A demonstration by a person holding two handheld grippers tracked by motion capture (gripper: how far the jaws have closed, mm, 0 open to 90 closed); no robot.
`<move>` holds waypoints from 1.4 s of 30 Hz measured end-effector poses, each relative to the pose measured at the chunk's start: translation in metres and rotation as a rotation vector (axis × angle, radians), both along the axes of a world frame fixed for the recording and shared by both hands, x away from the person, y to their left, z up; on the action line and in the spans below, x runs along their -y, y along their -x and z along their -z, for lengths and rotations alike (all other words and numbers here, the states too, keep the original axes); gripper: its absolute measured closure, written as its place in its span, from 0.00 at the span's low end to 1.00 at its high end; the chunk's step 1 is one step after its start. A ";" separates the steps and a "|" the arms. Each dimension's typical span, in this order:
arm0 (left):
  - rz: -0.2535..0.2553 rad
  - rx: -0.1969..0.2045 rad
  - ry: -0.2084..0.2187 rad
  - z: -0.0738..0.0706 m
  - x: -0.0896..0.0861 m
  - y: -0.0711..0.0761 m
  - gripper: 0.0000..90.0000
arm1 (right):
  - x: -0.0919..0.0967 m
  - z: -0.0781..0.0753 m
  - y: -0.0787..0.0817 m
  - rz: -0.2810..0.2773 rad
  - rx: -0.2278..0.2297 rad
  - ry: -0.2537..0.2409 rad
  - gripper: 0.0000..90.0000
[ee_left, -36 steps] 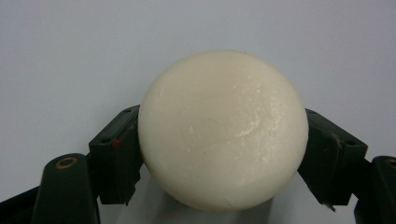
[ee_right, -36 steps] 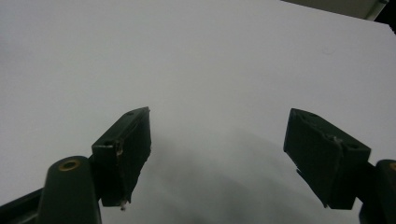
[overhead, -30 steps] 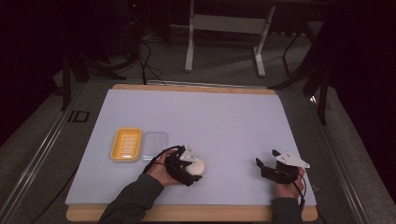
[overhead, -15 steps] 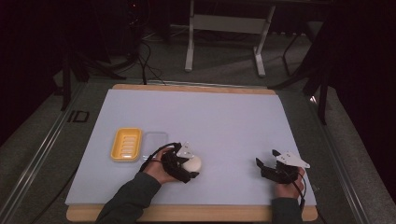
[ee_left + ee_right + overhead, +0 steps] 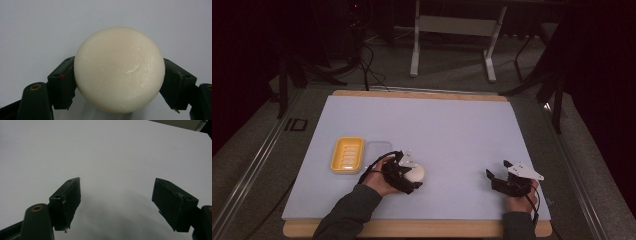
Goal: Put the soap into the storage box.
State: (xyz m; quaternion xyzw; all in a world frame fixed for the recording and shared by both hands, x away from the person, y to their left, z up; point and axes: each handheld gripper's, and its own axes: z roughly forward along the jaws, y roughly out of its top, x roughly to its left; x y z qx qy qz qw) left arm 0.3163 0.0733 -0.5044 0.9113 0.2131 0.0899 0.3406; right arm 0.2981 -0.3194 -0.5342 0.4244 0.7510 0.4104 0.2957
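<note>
1. A pale lilac mat (image 5: 422, 130) covers most of a wooden table (image 5: 422, 93), and everything else is placed from a yellow tray (image 5: 347, 154) lying on the mat's left part.
2. The tray is shallow and ribbed inside, with nothing in it. A clear lid or second tray (image 5: 379, 148), hard to make out, lies touching its right side.
3. Just right of the tray and a little nearer the person, the left gripper (image 5: 414, 175) clamps a cream-white ball (image 5: 414, 173).
4. In the left gripper view the ball (image 5: 119, 69) sits squarely between the two black jaws, one pad pressed to each side, low over the mat (image 5: 37, 30).
5. The person's left hand (image 5: 379, 177) wraps the gripper body, its dark sleeve (image 5: 344, 215) coming in from the near edge.
6. Well to the right of the tray, near the mat's near right corner, the right gripper (image 5: 492, 176) rests low in the right hand (image 5: 517, 192).
7. Its jaws stand wide apart with nothing between them; the right gripper view shows bare mat (image 5: 112, 157) in the gap of the right gripper (image 5: 116, 202).
</note>
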 end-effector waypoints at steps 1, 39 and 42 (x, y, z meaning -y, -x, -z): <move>0.001 -0.002 -0.007 0.000 -0.001 0.000 0.27 | 0.000 0.000 0.000 0.000 0.001 0.000 0.25; -0.154 0.005 -0.030 -0.010 -0.027 -0.004 0.27 | 0.000 0.000 0.000 0.001 0.003 -0.001 0.25; -0.169 0.009 -0.029 -0.011 -0.029 -0.004 0.27 | 0.000 0.000 0.000 0.001 0.005 -0.002 0.25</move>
